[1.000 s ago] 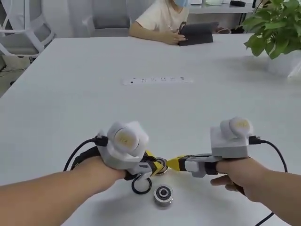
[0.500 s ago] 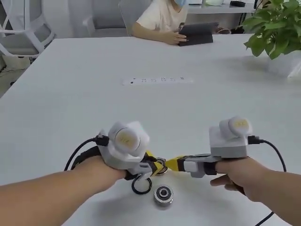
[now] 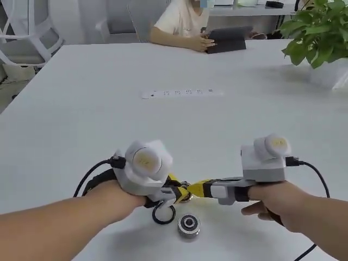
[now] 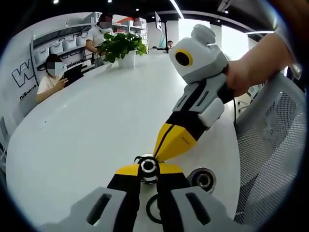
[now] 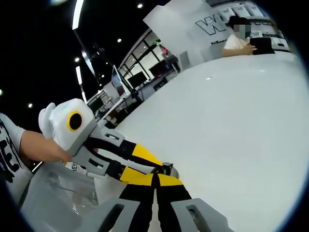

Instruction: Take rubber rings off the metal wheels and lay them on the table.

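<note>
My left gripper [image 4: 148,172] is shut on a small metal wheel [image 4: 148,166] that wears a black rubber ring, held just above the white table [image 3: 109,109]. From the right, my right gripper [image 5: 155,178] comes in with its yellow tips shut on the edge of that ring [image 4: 140,160]. In the head view the two grippers meet tip to tip at the wheel [image 3: 185,192]. A loose black rubber ring [image 3: 163,214] lies flat on the table below the left gripper. Beside it sits a bare metal wheel [image 3: 188,225].
A white power strip [image 3: 182,93] lies across the middle of the table. A potted plant [image 3: 318,32] stands at the far right corner. A person with a tablet [image 3: 228,38] sits at the far end. An office chair [image 4: 270,159] stands near the table's edge.
The right gripper has edged slightly left toward the wheel held in the left gripper. The loose ring and bare wheel have stayed put.
</note>
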### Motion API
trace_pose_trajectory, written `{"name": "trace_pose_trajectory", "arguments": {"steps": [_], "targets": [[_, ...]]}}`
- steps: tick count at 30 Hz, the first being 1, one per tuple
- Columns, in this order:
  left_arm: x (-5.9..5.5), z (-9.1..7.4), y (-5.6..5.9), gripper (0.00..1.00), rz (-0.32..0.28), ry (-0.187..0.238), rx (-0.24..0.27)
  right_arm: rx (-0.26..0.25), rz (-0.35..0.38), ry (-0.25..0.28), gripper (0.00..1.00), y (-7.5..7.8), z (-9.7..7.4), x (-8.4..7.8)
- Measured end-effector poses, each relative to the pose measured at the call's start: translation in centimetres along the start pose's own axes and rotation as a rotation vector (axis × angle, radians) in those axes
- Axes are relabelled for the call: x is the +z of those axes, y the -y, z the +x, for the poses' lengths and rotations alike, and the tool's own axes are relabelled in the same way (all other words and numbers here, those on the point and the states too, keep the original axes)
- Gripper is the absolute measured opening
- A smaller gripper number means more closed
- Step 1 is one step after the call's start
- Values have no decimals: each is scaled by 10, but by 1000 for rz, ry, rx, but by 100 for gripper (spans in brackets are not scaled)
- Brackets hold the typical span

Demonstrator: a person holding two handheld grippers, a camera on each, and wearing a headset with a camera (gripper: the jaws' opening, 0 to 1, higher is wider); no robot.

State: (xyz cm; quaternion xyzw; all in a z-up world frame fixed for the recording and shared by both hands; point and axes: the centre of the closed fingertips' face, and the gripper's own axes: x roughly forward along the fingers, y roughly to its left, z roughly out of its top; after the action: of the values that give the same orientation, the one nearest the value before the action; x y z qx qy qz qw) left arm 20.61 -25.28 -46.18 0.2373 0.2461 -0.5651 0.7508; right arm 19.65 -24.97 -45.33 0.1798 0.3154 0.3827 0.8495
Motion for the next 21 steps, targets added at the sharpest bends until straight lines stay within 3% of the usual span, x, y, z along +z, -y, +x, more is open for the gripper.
{"name": "trace_pose_trajectory", "arguments": {"steps": [16, 21], "targets": [[0, 0, 0, 7, -7, 6, 3, 33, 13, 5, 0, -2, -7, -2], [0, 0, 2, 7, -7, 6, -3, 71, 29, 6, 0, -8, -7, -2]]}}
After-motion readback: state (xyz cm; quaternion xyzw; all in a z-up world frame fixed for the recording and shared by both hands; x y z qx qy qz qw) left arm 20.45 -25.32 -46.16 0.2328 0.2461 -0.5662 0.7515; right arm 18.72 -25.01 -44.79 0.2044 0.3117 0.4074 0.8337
